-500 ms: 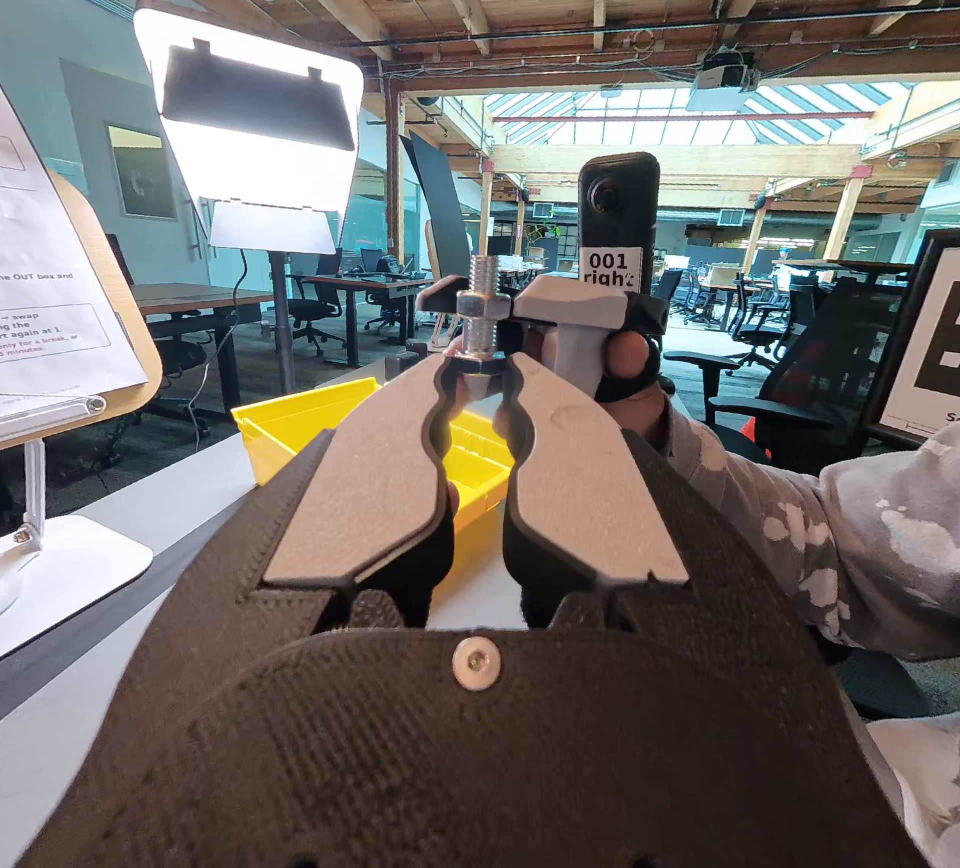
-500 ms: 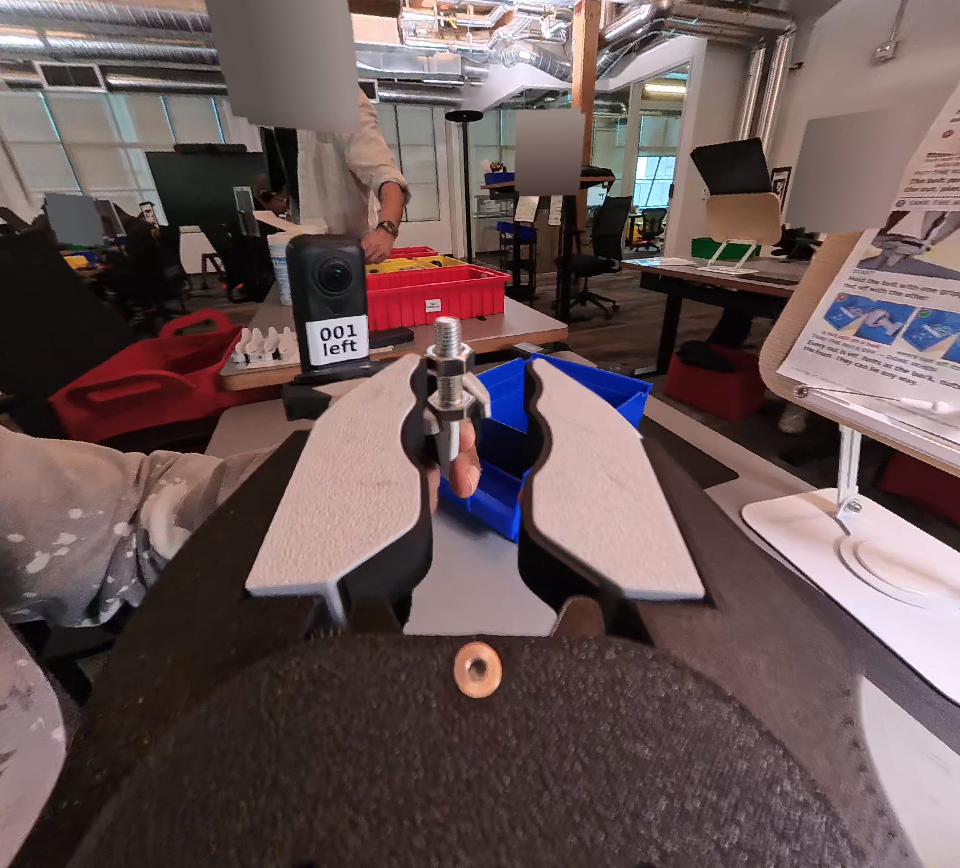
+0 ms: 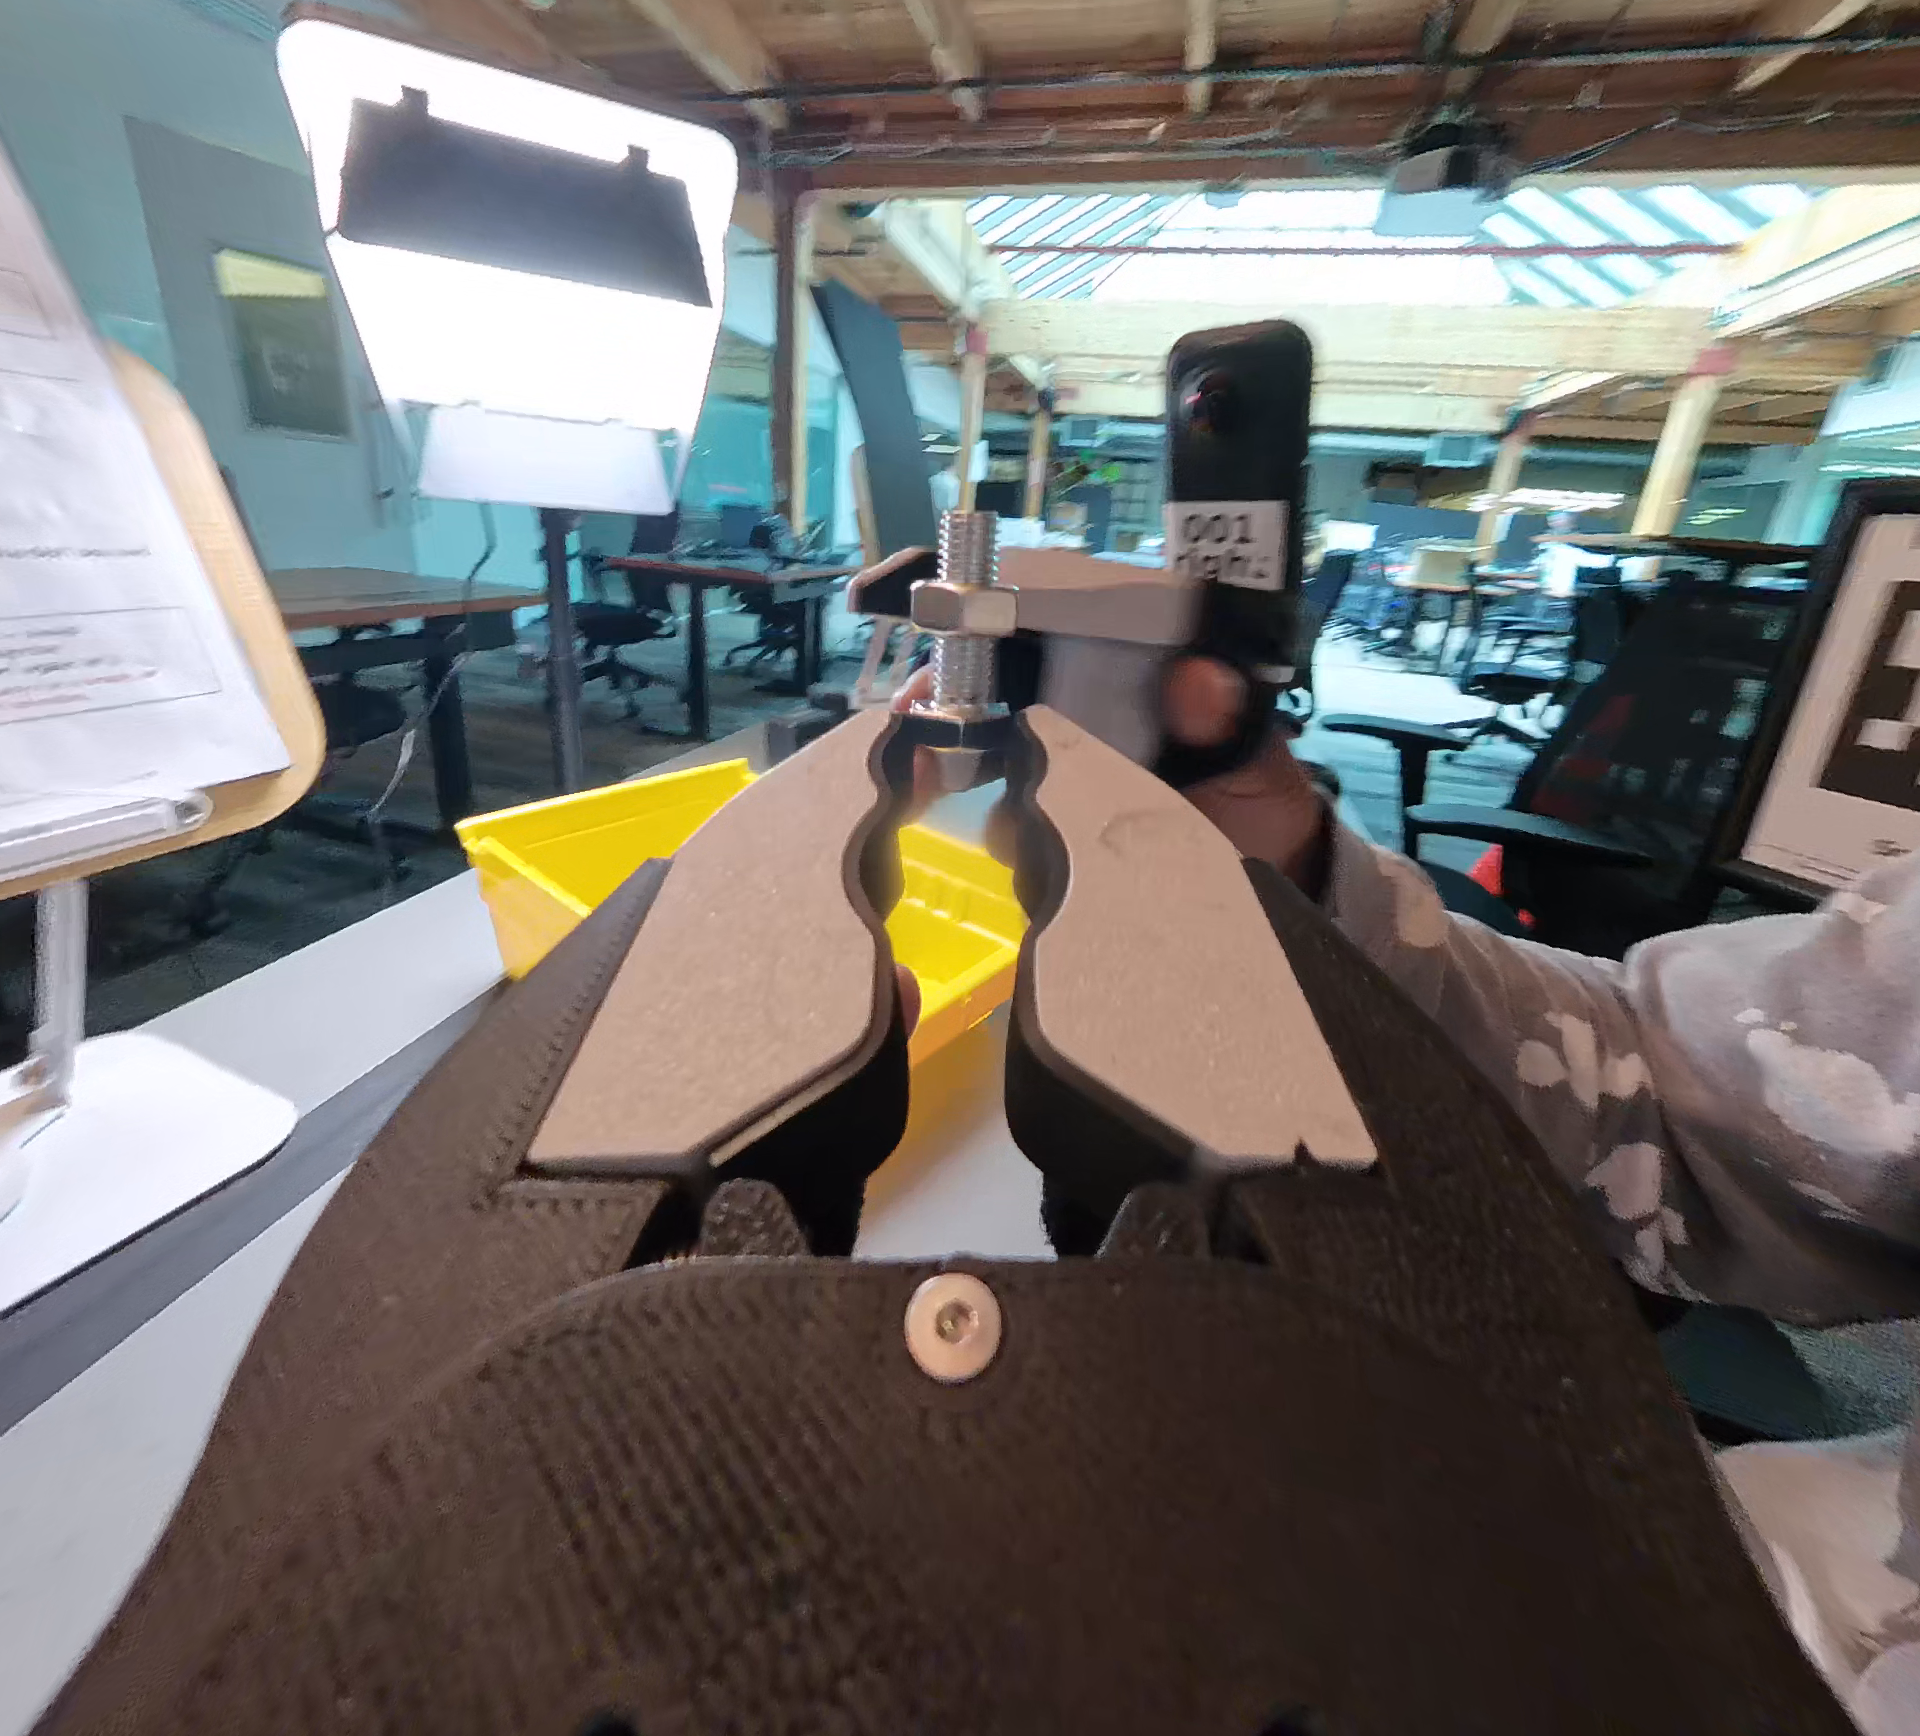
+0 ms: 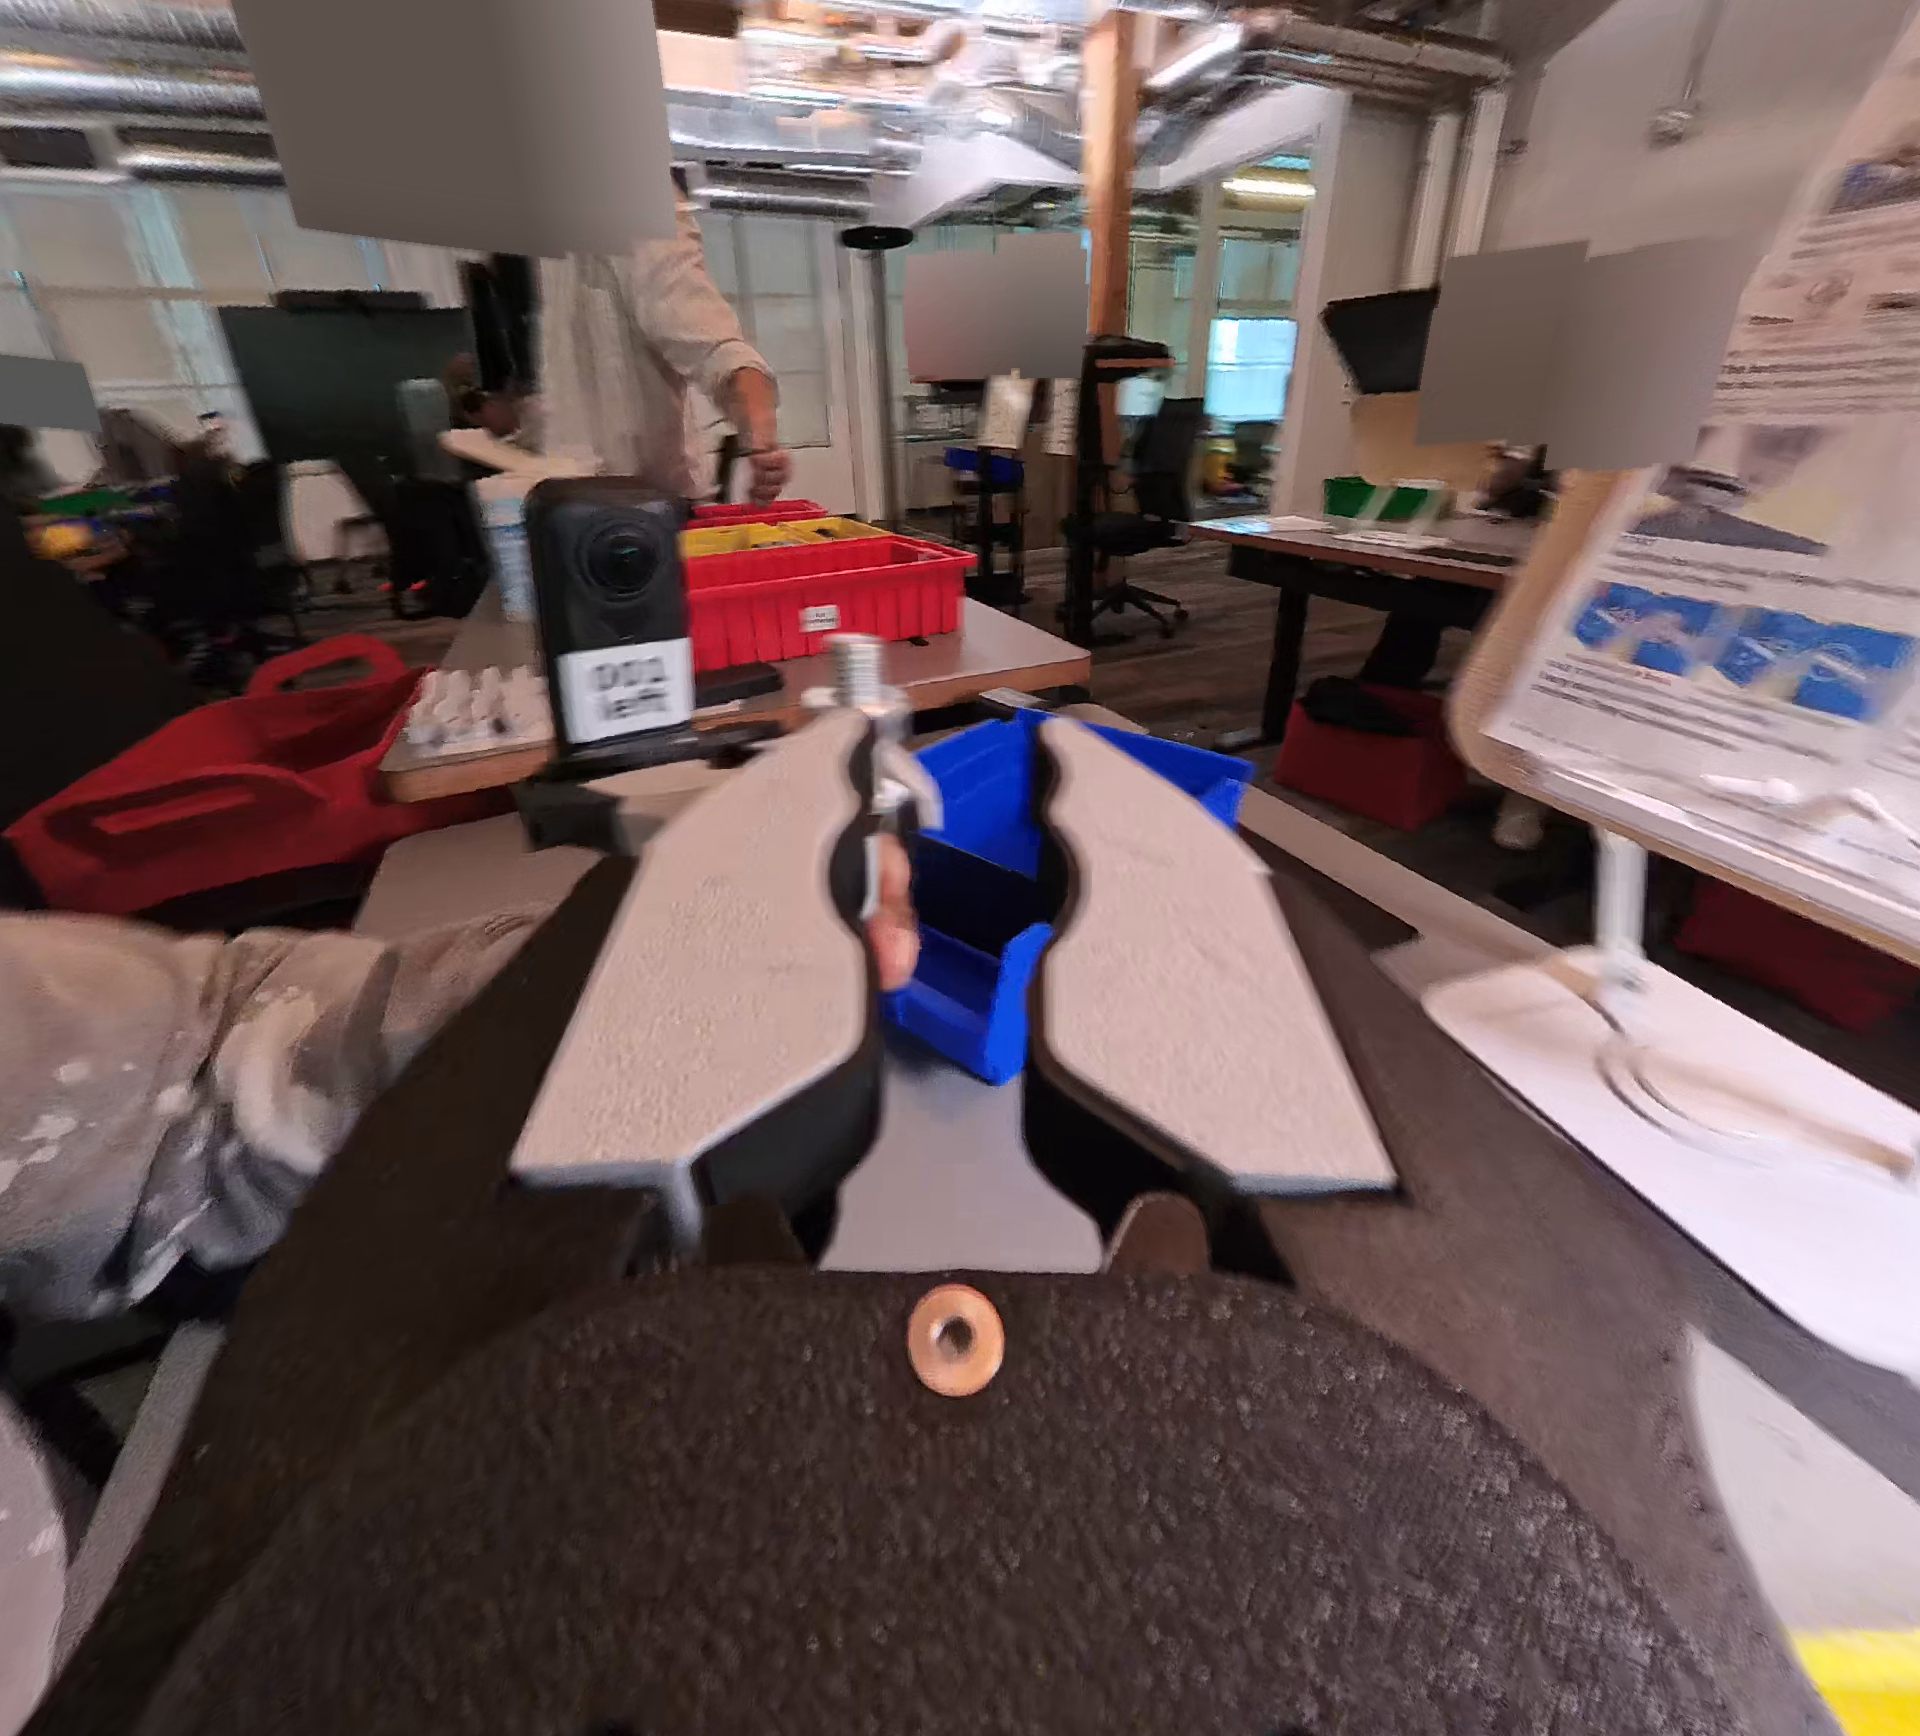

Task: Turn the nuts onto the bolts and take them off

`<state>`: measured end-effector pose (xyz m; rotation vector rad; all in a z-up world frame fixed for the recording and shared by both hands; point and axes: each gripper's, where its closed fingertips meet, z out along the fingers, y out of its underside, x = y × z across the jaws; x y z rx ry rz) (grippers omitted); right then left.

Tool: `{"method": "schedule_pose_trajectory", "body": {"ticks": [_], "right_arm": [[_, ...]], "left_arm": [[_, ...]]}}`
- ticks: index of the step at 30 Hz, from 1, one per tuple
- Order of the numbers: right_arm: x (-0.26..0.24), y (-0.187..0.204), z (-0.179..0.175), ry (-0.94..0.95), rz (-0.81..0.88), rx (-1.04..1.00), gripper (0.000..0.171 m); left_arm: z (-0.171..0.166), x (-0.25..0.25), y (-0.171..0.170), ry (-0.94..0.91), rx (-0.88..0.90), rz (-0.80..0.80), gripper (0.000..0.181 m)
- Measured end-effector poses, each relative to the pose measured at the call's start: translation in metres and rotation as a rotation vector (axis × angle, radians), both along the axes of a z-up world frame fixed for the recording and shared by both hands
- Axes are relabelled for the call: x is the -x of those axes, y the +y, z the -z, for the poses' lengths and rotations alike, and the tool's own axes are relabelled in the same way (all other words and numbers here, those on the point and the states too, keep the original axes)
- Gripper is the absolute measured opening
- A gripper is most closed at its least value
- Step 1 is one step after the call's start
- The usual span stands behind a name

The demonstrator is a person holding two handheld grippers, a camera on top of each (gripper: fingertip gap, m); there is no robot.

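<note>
upright, the bolt (image 3: 966, 637) sits pinched by its head in the left tool (image 3: 951, 741), while the right tool (image 4: 951, 741), spread, flanks its nut (image 3: 963, 611).

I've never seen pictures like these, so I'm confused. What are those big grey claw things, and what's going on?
They are two hand-held grabbing tools, one in each of a person's hands. Each has a camera looking along its jaws. One picture is taken from the left gripper. Its jaws are shut on the head of an upright silver threaded metal bolt, which has a silver six-sided metal nut partway down it. The other picture is taken from the right gripper, whose jaws stand apart at the nut. On the pale grey table sit a yellow plastic bin and a blue plastic bin.
</note>
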<state>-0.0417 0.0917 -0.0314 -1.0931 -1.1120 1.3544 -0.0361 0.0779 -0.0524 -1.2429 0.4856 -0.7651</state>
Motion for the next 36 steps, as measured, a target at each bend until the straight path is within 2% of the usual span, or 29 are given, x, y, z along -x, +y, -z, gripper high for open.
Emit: {"method": "schedule_pose_trajectory", "body": {"ticks": [1, 2, 7, 11, 12, 13, 15, 18, 22, 24, 25, 27, 33, 36], "right_arm": [[-0.004, 0.014, -0.001, 0.009, 0.076, 0.017, 0.013], [-0.007, 0.022, -0.002, 0.026, 0.111, 0.011, 0.011], [-0.003, 0.0, -0.003, 0.005, 0.005, -0.007, 0.034], [0.003, -0.005, 0.002, -0.017, 0.002, -0.026, 0.037], [0.002, -0.002, 0.002, -0.02, 0.003, -0.013, 0.036], [-0.001, 0.008, 0.001, -0.017, 0.056, 0.008, 0.017], [-0.008, 0.022, -0.002, 0.018, 0.122, -0.004, 0.014], [-0.007, 0.01, -0.005, 0.012, 0.047, 0.004, 0.031], [0.002, -0.01, -0.003, -0.003, -0.015, -0.014, 0.038], [0.001, -0.004, -0.002, 0.001, 0.015, -0.013, 0.037], [-0.002, 0.006, -0.002, 0.001, 0.059, 0.011, 0.019], [-0.009, 0.025, -0.004, 0.023, 0.138, 0.019, 0.011], [-0.002, -0.006, -0.006, 0.014, -0.004, -0.007, 0.04], [0.003, -0.007, -0.001, -0.007, 0.014, -0.031, 0.039]], "left_arm": [[-0.001, 0.0, -0.001, -0.008, 0.003, 0.011, 0.018], [-0.002, 0.001, -0.001, -0.001, 0.0, 0.003, 0.018], [0.001, 0.001, 0.002, 0.006, 0.008, -0.015, 0.018], [0.003, -0.001, 0.003, 0.011, 0.017, -0.019, 0.018], [0.003, 0.001, 0.003, 0.003, 0.02, -0.02, 0.018], [0.0, 0.002, 0.001, -0.013, 0.008, 0.0, 0.018], [-0.002, 0.003, 0.0, 0.0, 0.002, -0.014, 0.018], [-0.002, 0.002, 0.0, 0.003, 0.001, -0.018, 0.018], [0.001, 0.0, 0.002, 0.005, 0.008, -0.019, 0.018], [0.0, 0.001, 0.001, 0.005, 0.005, -0.024, 0.018], [-0.002, 0.001, -0.001, -0.006, -0.007, -0.007, 0.017], [-0.005, 0.002, -0.003, -0.002, -0.012, -0.011, 0.018], [0.0, 0.001, 0.001, -0.002, 0.007, -0.015, 0.018], [0.0, -0.002, 0.0, 0.006, 0.007, -0.016, 0.018]]}}
